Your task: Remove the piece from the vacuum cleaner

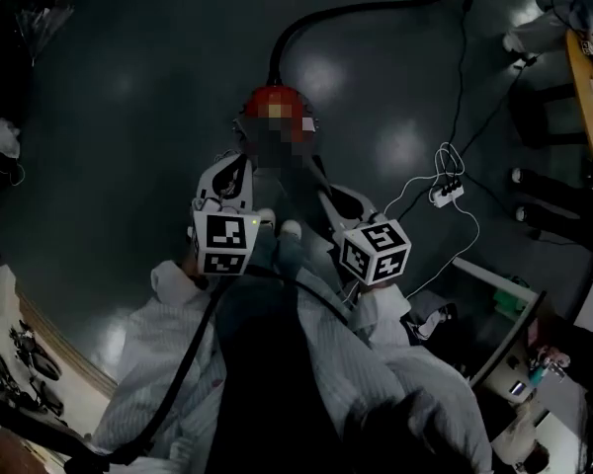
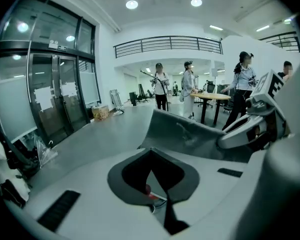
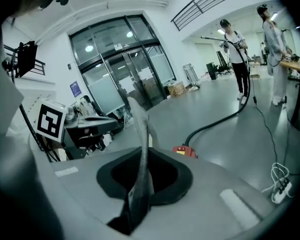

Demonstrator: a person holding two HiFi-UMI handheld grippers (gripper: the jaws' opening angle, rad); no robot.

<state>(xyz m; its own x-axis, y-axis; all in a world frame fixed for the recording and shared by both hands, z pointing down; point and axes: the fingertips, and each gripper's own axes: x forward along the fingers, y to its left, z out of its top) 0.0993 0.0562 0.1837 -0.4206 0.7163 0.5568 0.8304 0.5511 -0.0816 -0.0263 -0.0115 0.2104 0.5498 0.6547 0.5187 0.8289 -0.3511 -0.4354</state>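
The flat grey sheet-like piece [image 3: 139, 129] hangs pinched edge-on in the right gripper's [image 3: 137, 184] narrow jaws, already clear of the red vacuum cleaner [image 1: 282, 102] on the floor at twelve o'clock, the left gripper's [image 2: 160, 199] jaws closed empty; only setting it down seems left.

My head camera looks steeply down onto the left gripper [image 1: 241, 162] and right gripper [image 1: 324, 184]; each gripper camera sits close behind its jaws, facing outward; head and right gripper views share the vacuum cleaner [image 1: 265, 97]
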